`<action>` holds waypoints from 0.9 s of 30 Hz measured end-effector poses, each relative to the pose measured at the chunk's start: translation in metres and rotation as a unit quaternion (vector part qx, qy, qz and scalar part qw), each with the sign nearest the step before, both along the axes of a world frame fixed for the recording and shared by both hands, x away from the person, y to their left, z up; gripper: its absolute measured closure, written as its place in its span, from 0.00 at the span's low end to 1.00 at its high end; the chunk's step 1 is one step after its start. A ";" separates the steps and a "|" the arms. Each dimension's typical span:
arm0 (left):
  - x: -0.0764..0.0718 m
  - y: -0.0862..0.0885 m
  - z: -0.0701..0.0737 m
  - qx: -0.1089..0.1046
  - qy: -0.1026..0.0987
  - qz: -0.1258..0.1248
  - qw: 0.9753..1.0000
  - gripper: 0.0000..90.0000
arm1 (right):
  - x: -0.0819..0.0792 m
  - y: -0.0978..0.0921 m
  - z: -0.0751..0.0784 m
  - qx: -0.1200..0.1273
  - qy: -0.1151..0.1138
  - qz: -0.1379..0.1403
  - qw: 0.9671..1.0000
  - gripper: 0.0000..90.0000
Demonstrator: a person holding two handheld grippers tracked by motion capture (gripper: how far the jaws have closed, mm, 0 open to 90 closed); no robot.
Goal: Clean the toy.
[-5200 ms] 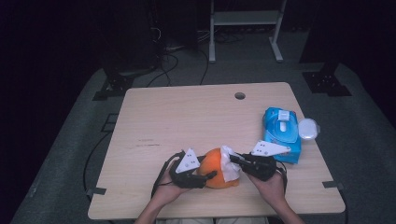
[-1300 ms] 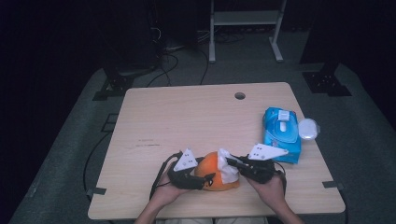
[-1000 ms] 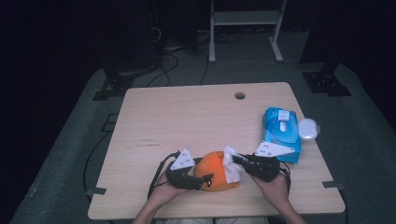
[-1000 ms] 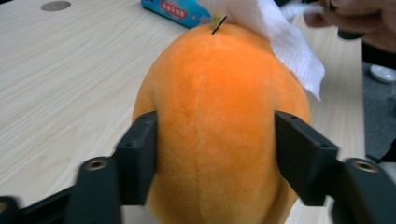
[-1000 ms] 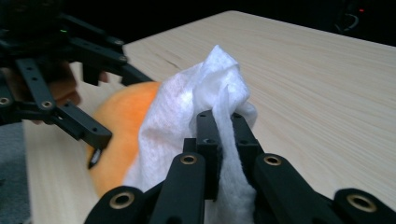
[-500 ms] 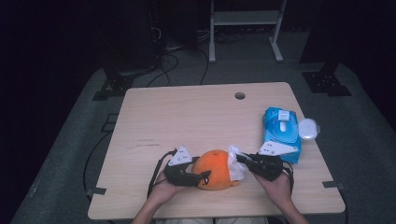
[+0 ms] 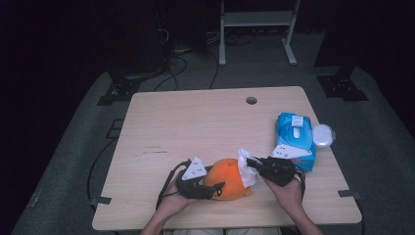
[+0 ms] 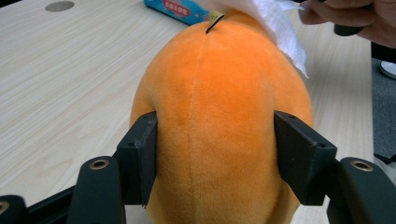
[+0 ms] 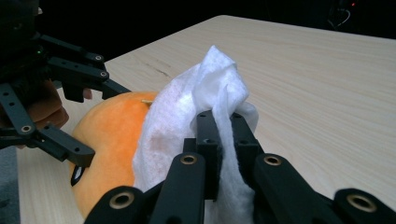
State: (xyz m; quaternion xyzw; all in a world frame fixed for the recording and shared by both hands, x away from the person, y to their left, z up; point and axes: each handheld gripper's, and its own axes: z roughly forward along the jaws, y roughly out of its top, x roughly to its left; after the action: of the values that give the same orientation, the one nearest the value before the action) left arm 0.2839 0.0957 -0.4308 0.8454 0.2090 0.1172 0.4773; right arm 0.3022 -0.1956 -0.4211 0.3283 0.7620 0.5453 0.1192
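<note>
Orange plush (image 7: pixel 226 179) on the tabletop (image 7: pixel 205 127), lying near the front edge, a little right of its middle. Left tool (image 7: pixel 204 190) clamped on the plush: in the left gripper view the two black jaws press into its flanks, one on each side of the seam. Right tool (image 7: pixel 250 163) closed on a white wipe (image 7: pixel 246 166), which lies against the upper right side of the plush; in the right gripper view the jaws (image 9: pixel 223 140) meet on a fold of the wipe (image 9: pixel 196 107), and the sheet drapes over the orange surface (image 9: pixel 112 126). Blue wipe pack (image 7: pixel 294 139) to the right of the plush, close to the right edge, with a small round white lid (image 7: pixel 323 134) just beside it at that edge. A round hole (image 7: pixel 251 100) sits in the board far beyond the plush, near the back edge. Bare wood spreads behind and to the left of the plush; only a narrow strip lies between the plush and the front edge, where the hands come in
</note>
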 end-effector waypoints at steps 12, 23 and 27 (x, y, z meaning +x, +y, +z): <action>0.006 -0.004 0.002 -0.013 0.009 0.018 1.000 0.38 | -0.008 0.014 0.010 0.002 -0.015 0.035 0.999 0.94; -0.001 -0.007 0.004 0.000 -0.005 -0.011 1.000 0.32 | -0.001 0.000 -0.002 0.005 0.013 0.009 1.000 0.94; 0.009 -0.003 0.000 -0.013 0.052 0.007 0.999 0.12 | -0.008 0.009 0.001 0.006 0.001 0.030 1.000 0.94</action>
State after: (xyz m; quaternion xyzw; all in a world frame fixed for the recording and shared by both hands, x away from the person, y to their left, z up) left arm 0.2933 0.0923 -0.4307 0.8428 0.2412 0.0734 0.4755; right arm 0.2944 -0.1871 -0.4203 0.3068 0.7685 0.5526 0.1001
